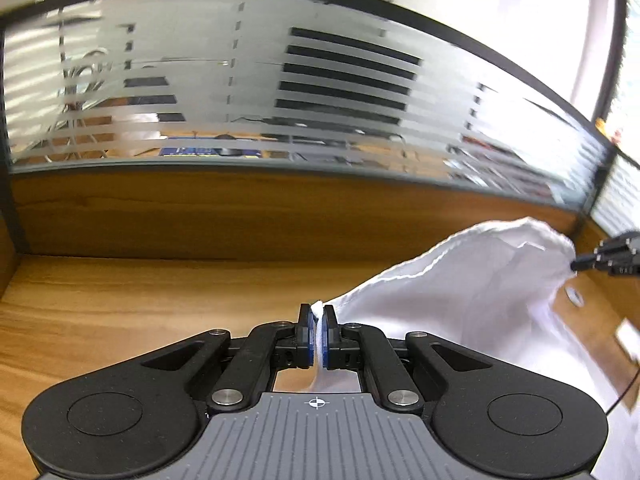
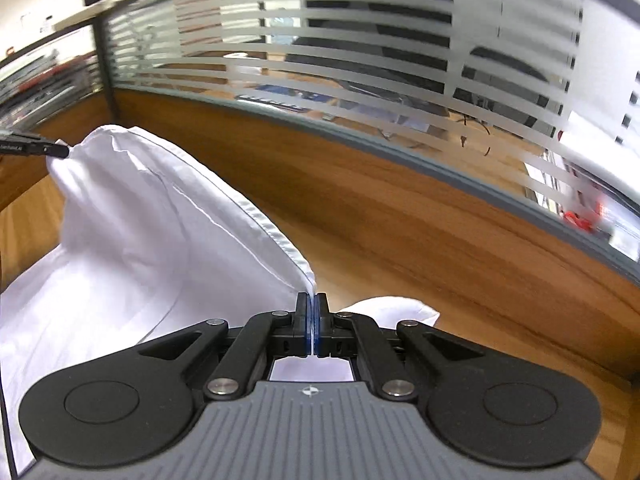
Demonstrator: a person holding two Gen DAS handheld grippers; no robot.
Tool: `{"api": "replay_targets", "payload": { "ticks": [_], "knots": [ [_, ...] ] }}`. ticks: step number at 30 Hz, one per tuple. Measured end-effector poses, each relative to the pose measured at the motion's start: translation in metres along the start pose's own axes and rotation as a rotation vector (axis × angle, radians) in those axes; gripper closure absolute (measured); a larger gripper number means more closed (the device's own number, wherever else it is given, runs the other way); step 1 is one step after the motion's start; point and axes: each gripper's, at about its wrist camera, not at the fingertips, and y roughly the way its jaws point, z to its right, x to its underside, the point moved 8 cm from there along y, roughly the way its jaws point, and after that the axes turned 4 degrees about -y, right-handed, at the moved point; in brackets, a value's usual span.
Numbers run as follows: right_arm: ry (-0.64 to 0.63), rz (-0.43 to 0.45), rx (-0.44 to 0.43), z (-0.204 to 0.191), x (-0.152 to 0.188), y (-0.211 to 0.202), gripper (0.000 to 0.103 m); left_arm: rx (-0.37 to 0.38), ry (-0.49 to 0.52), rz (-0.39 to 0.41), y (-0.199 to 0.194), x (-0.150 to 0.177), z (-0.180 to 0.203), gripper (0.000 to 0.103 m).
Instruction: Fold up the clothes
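Cloth [image 1: 472,280] hanging between two grippers.
Left gripper [image 1: 318,312] and right gripper [image 2: 311,300] both pinching its hem, lifting over desk [image 1: 140,292]; folding only starting.

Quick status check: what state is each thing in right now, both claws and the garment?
Left claw: shut, pinching one corner of the cloth.
Right claw: shut on the hemmed edge.
White garment: unfolded, lifted at both gripped points, sagging between them, lower part trailing down.
Wooden desk: bare where visible.
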Motion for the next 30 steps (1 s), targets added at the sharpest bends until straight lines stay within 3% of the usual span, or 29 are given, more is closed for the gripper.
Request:
{"api": "replay_targets", "payload": {
  "ticks": [3,8,13,16,18,20,21,22,23,24,27,30],
  "knots": [
    [-0.012,0.006,0.005,-0.031,0.030,-0.037,0.102,-0.003,0.071,-0.024,-0.024,0.024,0.013,0.097],
    [-0.064,-0.052,0.032,-0.097,0.090,-0.062,0.102,-0.018,0.173,-0.085,-0.038,0.076,0.027,0.097],
    [-0.087,-0.143,0.037,-0.144,0.156,-0.080,0.102,-0.023,0.211,-0.227,-0.037,0.137,0.031,0.095],
    [-0.096,-0.200,0.016,-0.162,0.183,-0.081,0.101,-0.040,0.133,-0.293,-0.039,0.160,0.019,0.091],
    [-0.102,-0.246,-0.019,-0.172,0.191,-0.082,0.099,-0.047,0.025,-0.286,-0.043,0.157,0.008,0.089],
    [-0.096,-0.247,-0.046,-0.167,0.190,-0.091,0.097,-0.030,-0.112,-0.252,-0.044,0.149,-0.003,0.079],
    [-0.088,-0.241,-0.056,-0.165,0.186,-0.096,0.094,-0.017,-0.178,-0.233,-0.043,0.143,-0.009,0.069],
    [-0.069,-0.224,-0.055,-0.161,0.179,-0.101,0.084,-0.001,-0.237,-0.214,-0.043,0.139,-0.013,0.062],
    [-0.043,-0.205,-0.036,-0.153,0.173,-0.105,0.073,0.010,-0.283,-0.197,-0.040,0.134,-0.016,0.060],
    [-0.015,-0.188,-0.014,-0.144,0.166,-0.107,0.070,0.017,-0.324,-0.182,-0.035,0.128,-0.020,0.057],
    [0.091,-0.171,0.091,-0.109,0.134,-0.093,0.070,0.029,-0.403,-0.144,-0.018,0.117,-0.031,0.048],
    [0.233,-0.165,0.164,-0.068,0.126,-0.087,0.070,0.030,-0.442,-0.164,0.006,0.113,-0.040,0.044]
  ]
}}
